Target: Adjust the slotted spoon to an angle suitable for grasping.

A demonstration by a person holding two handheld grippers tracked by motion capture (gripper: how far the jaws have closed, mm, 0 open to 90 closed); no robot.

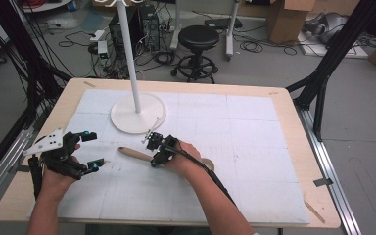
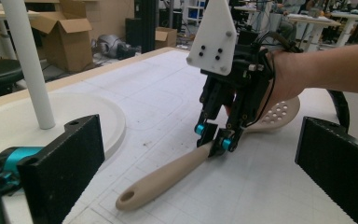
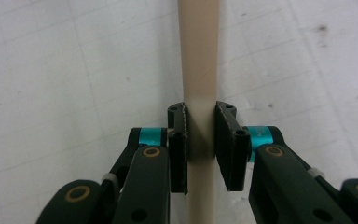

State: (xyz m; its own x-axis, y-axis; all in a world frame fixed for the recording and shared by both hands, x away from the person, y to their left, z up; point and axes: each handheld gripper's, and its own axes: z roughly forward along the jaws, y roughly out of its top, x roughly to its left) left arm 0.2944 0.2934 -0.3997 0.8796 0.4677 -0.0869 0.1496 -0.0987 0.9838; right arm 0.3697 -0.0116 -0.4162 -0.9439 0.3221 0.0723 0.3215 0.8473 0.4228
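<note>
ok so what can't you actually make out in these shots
- Spoon bowel end: in the high view the right hand covers most of the perforated head; in the left gripper view the hand and right claw hide part of it.
- Stand pole: its top is cut off by the upper edge of the high view.
- Left claw: its open jaws are cropped in its own view.

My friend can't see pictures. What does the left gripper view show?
A hand-held gripper is closed on the handle of a tan slotted spoon lying on a white table mat. A white pole's round base sits at left.
</note>
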